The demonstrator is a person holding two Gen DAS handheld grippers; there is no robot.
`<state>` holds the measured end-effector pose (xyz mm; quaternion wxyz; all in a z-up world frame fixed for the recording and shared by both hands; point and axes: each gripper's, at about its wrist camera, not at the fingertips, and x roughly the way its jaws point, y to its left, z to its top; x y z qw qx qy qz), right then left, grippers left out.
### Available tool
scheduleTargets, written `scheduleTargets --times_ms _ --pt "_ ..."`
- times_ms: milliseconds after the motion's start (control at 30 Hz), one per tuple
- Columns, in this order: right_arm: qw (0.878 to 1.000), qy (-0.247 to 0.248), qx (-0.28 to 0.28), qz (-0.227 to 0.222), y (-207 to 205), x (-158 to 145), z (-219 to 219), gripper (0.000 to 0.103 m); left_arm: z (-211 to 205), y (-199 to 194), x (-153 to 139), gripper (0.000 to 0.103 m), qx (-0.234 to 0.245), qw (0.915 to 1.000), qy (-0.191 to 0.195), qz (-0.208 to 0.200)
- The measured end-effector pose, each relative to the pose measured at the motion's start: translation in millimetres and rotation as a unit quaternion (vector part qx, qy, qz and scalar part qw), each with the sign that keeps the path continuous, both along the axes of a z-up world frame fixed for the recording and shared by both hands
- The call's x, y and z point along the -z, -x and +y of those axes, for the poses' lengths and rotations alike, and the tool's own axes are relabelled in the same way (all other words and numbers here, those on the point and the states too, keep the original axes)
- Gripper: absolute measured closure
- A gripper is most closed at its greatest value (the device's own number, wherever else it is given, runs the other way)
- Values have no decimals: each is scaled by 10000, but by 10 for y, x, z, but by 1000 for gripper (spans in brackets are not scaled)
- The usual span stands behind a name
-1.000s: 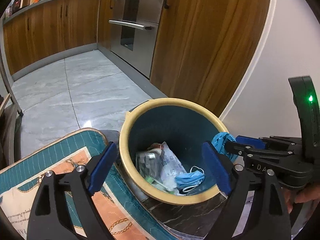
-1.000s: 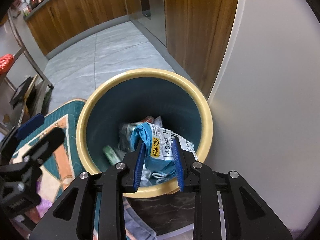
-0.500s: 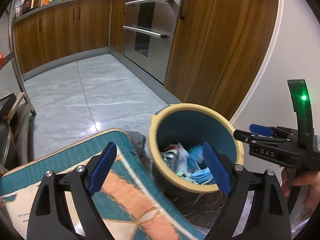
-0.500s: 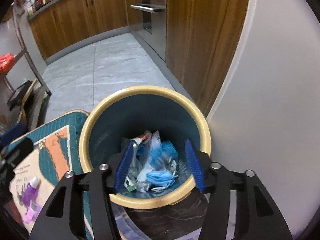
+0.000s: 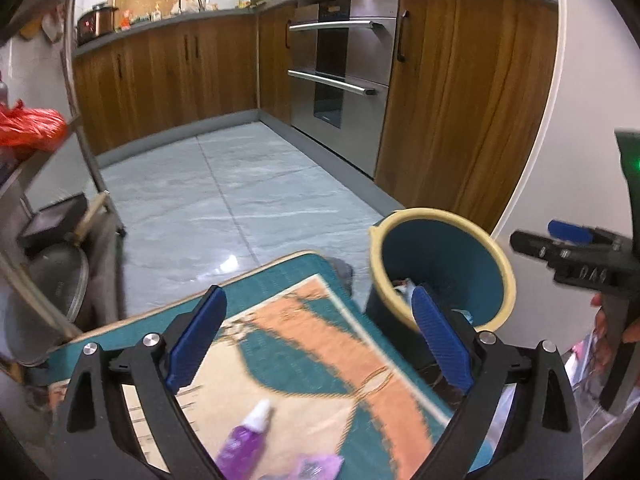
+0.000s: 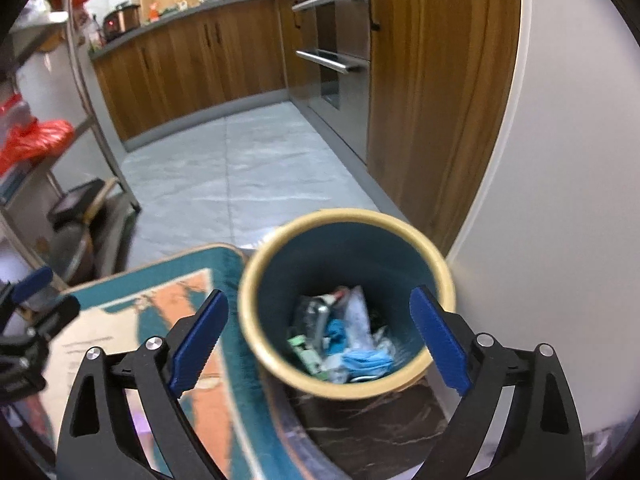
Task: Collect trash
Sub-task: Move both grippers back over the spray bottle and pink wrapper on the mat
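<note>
The right gripper [image 6: 320, 340] now hangs spread wide and empty above the bin [image 6: 440, 276], its blue packet dropped among the trash [image 6: 344, 336] inside. The left gripper [image 5: 318, 338] (also spread, empty) has pulled back over the mat [image 5: 320, 352], where a purple tube [image 5: 244, 436] lies, cap pointing up-right.

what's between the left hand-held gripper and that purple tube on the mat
Nothing visible. The left hand-held gripper is open and empty, and the purple tube lies on the patterned mat just below its fingers, with only bare mat between. The bin stands off to the right, beside the mat.
</note>
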<state>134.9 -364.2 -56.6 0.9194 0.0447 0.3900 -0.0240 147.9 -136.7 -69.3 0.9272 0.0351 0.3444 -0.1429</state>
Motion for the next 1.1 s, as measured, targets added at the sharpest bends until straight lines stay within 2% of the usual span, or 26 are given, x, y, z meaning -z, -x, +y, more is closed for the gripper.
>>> scheduleTargets --times_ms 167,367,500,700,800,967,1100 --pt "9993 -338 -132 0 134 -82 270 9 305 268 -22 8 -163 9996 -208 49" --pt "9987 -309 -374 155 170 -37 658 9 698 552 -16 8 -432 9979 -475 102" --pt "9971 -491 -490 305 169 25 888 9 953 679 10 7 -594 9958 -674 157" --pt "9928 -623 -829 595 136 177 1283 9 1292 840 192 7 -821 9905 -1033 399" --pt "9902 -446 -1056 803 114 273 1487 9 1375 859 322 7 -840 9859 -1359 496" --pt "9860 -260 -1331 968 118 371 1680 9 1451 767 511 7 -887 9849 -1203 873" --pt "9853 -196 -1336 1046 124 401 1700 9 1342 673 666 8 -714 9863 -931 1163"
